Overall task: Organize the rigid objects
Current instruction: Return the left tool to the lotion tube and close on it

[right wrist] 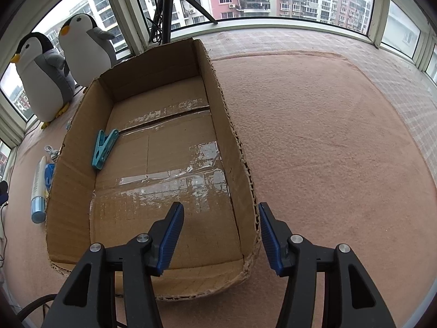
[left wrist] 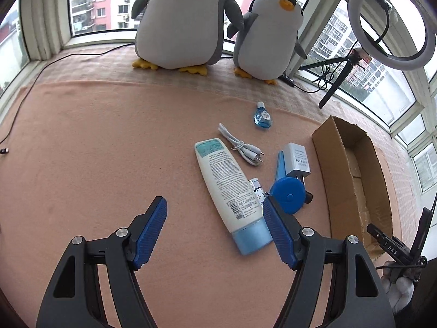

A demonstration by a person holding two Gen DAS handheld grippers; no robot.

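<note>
In the left wrist view my left gripper (left wrist: 214,213) is open and empty above the pink blanket, just left of a white tube with a blue cap (left wrist: 230,188). Beside it lie a blue round tape measure (left wrist: 288,195), a white charger plug (left wrist: 297,161), a white cable (left wrist: 241,147) and a small blue bottle (left wrist: 262,116). The open cardboard box (left wrist: 325,147) stands to the right. In the right wrist view my right gripper (right wrist: 220,218) is open and empty over the box's near right wall (right wrist: 240,164). A teal clothes peg (right wrist: 103,149) lies inside the box.
Two plush penguins (left wrist: 185,22) stand at the window sill. A ring light on a tripod (left wrist: 390,24) stands behind the box. A black cable (left wrist: 32,82) runs along the blanket's left side. The tube (right wrist: 38,191) also shows left of the box in the right wrist view.
</note>
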